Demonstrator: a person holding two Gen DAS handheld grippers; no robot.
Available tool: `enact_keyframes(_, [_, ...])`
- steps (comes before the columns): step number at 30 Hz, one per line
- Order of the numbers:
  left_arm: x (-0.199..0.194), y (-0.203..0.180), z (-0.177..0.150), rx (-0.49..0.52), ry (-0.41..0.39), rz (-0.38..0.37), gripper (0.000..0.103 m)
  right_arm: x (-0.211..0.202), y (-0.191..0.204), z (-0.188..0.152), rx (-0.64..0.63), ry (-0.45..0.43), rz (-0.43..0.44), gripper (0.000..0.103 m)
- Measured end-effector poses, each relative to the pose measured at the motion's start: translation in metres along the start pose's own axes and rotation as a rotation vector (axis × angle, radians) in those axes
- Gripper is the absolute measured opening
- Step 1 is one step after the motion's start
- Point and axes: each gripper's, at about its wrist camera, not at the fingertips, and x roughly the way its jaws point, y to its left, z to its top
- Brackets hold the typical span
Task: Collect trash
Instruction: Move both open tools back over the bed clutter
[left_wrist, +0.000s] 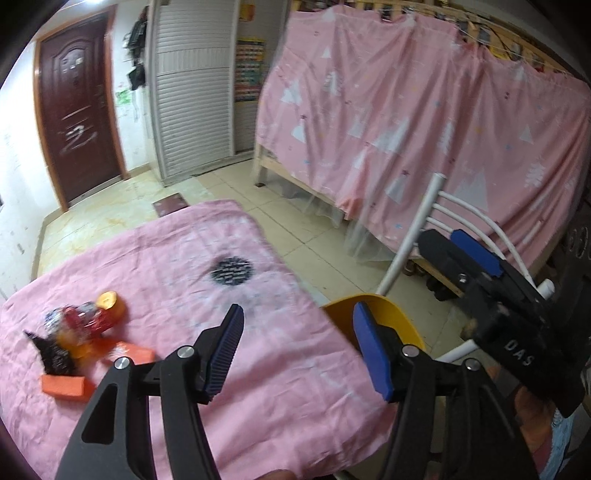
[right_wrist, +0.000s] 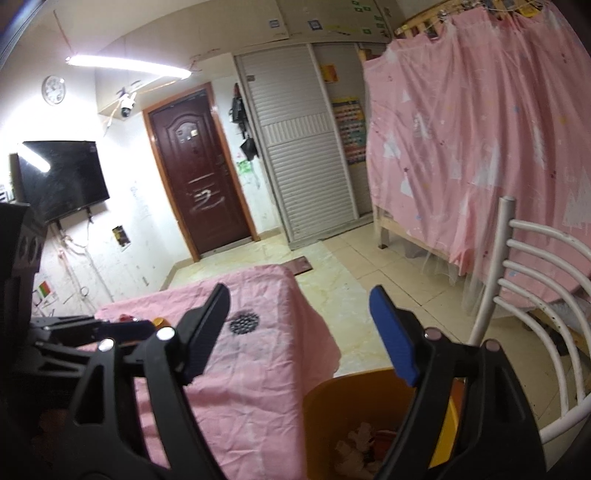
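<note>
A pile of trash lies on the left of the pink-covered table (left_wrist: 258, 369): a red and silver wrapper (left_wrist: 79, 319), an orange lid (left_wrist: 107, 301), a black wrapper (left_wrist: 53, 356) and orange blocks (left_wrist: 62, 386). My left gripper (left_wrist: 299, 350) is open and empty above the table, right of the pile. An orange bin (right_wrist: 369, 417) with some trash inside stands at the table's right edge. My right gripper (right_wrist: 303, 336) is open and empty above the bin; it also shows in the left wrist view (left_wrist: 461, 258).
A white metal chair (right_wrist: 535, 295) stands right of the bin. A bed with a pink curtain (left_wrist: 424, 118) fills the right side. A brown door (right_wrist: 199, 184), a slatted wardrobe (right_wrist: 306, 158) and a wall TV (right_wrist: 62, 177) are at the far end.
</note>
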Motion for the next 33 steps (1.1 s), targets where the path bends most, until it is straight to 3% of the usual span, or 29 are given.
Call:
enact_keyframes(12, [-0.025,0.094,-0.019,-0.158,-0.022,0.196,0.064,0.02,0.042,-0.007,-0.077,0.058,0.077,0.08])
enact_keyframes(16, [-0.033,0.121,-0.025,-0.189,-0.034,0.245,0.066,0.026,0.056,-0.011,-0.076,0.082,0.148,0.08])
enact_keyframes(26, [-0.041,0.187,-0.025,-0.273,-0.043,0.341,0.068,0.052,0.104,-0.028,-0.118,0.173,0.316,0.085])
enact_keyframes(33, [-0.032,0.229,-0.029,-0.342,-0.012,0.355,0.068,0.078,0.136,-0.035,-0.162,0.23,0.353,0.085])
